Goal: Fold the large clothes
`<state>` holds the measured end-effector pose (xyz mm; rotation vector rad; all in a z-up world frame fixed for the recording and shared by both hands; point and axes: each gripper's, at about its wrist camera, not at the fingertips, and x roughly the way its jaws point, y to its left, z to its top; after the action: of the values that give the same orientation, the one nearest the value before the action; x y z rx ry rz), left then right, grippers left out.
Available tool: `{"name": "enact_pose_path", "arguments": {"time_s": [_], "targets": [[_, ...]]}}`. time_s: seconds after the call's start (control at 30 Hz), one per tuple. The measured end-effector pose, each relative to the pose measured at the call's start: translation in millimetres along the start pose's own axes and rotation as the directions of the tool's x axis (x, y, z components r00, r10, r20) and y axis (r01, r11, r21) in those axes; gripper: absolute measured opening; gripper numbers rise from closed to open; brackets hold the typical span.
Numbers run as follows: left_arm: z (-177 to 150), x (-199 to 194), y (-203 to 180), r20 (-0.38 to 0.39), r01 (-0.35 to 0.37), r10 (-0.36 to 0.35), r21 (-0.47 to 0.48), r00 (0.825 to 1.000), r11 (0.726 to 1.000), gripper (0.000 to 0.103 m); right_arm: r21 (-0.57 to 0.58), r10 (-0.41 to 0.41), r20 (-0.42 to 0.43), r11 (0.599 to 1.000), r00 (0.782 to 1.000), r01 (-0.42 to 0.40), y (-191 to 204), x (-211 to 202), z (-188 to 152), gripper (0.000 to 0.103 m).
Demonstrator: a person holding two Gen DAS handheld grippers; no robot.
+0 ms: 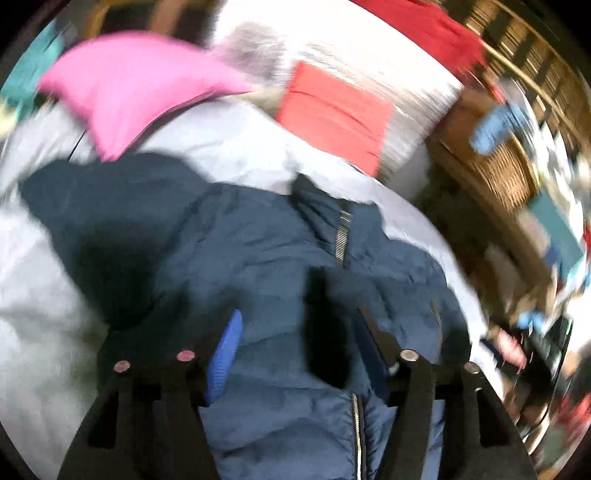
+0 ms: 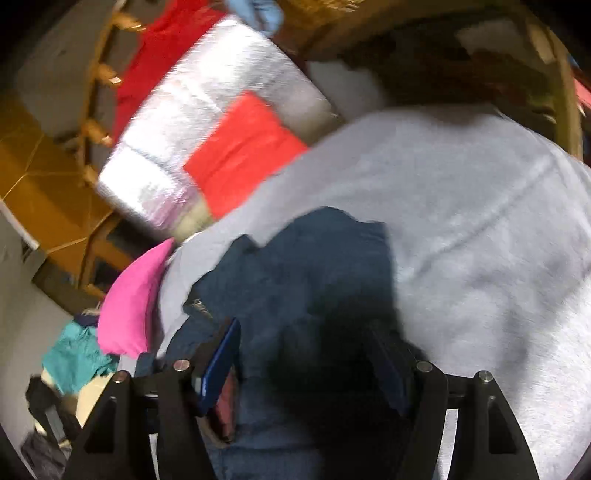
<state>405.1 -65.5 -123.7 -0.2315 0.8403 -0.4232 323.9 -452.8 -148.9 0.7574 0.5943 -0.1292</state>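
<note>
Jacket (image 1: pixel 258 236) on the bed sheet (image 1: pixel 221 147), pillow (image 1: pixel 140 85) behind it (left), folded cloth (image 1: pixel 332 118) behind-right.

- the jacket (image 1: pixel 258 240) I'm working on is navy blue, with a silvery zip (image 1: pixel 342 236)
- it's on a pale grey sheet (image 2: pixel 461 206)
- hot pink pillow (image 1: pixel 140 85) at the side
- coral-red folded cloth (image 1: pixel 332 114) on a white pillow with fine grey streaks (image 2: pixel 192 122)
- brighter red fabric (image 1: pixel 424 26) behind that
- my finger pads (image 1: pixel 225 354) are blue on black arms
- teal cloth (image 2: pixel 77 354) down on the floor
</note>
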Motion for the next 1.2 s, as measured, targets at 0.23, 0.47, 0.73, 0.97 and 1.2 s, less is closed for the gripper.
{"name": "enact_pose_path", "arguments": {"time_s": [0.23, 0.47, 0.73, 0.97, 1.2], "targets": [[-22, 22, -92, -0.028, 0.038, -0.033, 0.234, 0.999, 0.972, 0.085, 0.074, -0.097, -0.066, 0.992, 0.993, 0.102, -15, 17, -6, 0.073], [-35, 76, -128, -0.078, -0.079, 0.106, 0.293, 0.991, 0.953, 0.086, 0.156, -0.094, -0.088, 0.982, 0.992, 0.107, -37, 15, -1, 0.073], [-26, 84, -98, -0.104, -0.004, 0.020, 0.153, 0.994, 0.988, 0.026, 0.143, -0.092, -0.104, 0.984, 0.990, 0.106, -38, 17, -1, 0.073], [1, 38, -47, -0.087, 0.107, -0.102, 0.047, 0.991, 0.993, 0.024, 0.145, -0.100, -0.101, 0.983, 0.990, 0.114, -39, 17, -2, 0.073], [5, 13, 11, -0.068, 0.022, -0.022, -0.005, 0.997, 1.000, 0.079, 0.068, -0.148, -0.076, 0.986, 0.986, 0.154, -23, 17, -5, 0.075]]}}
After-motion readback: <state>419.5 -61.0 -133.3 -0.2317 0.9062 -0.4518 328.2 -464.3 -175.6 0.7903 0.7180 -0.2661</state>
